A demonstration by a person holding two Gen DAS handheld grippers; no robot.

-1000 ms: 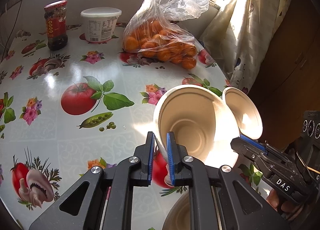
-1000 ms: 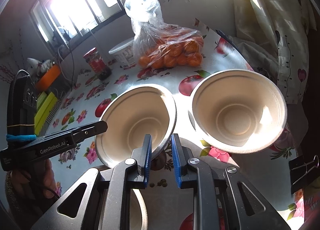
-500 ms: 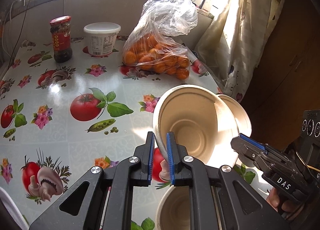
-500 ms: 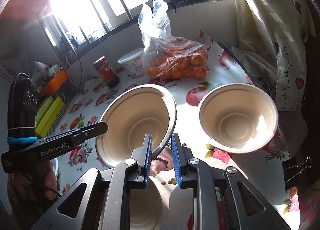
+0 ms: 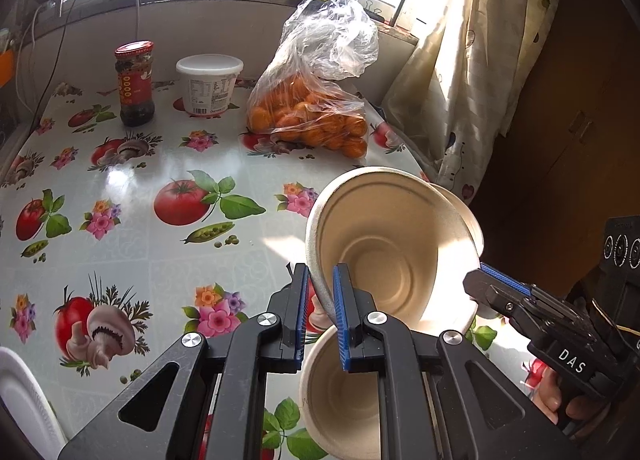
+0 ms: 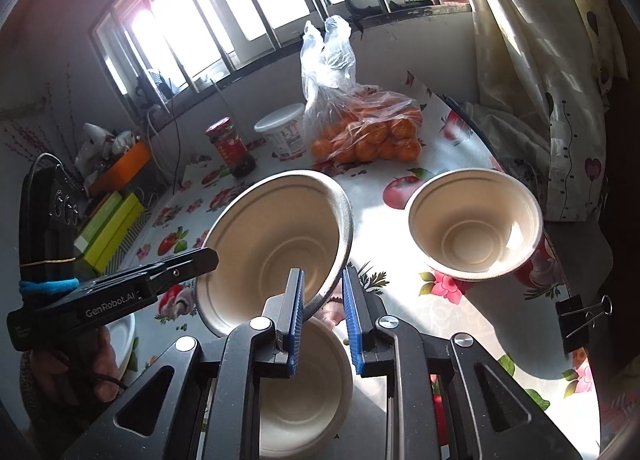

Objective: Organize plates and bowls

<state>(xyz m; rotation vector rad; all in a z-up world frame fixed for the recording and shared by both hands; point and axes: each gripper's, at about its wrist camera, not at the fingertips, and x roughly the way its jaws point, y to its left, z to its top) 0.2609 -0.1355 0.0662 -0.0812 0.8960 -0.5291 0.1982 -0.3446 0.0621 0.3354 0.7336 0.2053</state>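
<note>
My left gripper (image 5: 320, 316) is shut on the rim of a beige paper bowl (image 5: 392, 252), held tilted above the table. The same bowl (image 6: 276, 244) shows in the right wrist view, with my right gripper (image 6: 322, 320) pinching its opposite rim. A second beige bowl (image 6: 308, 392) sits on the table directly below the held one; it also shows in the left wrist view (image 5: 340, 392). A third bowl (image 6: 476, 224) stands on the table to the right. The right gripper's tip (image 5: 496, 288) appears beside the held bowl.
A bag of oranges (image 5: 312, 120), a white tub (image 5: 208, 84) and a red-lidded jar (image 5: 134, 84) stand at the table's far side. A white plate edge (image 5: 24, 400) lies at the near left. A curtain (image 5: 460, 80) hangs at the right. Green boxes (image 6: 108, 228) lie off the table's left.
Both grippers have lifted the held bowl higher above the table. The bowl underneath has come more fully into view.
</note>
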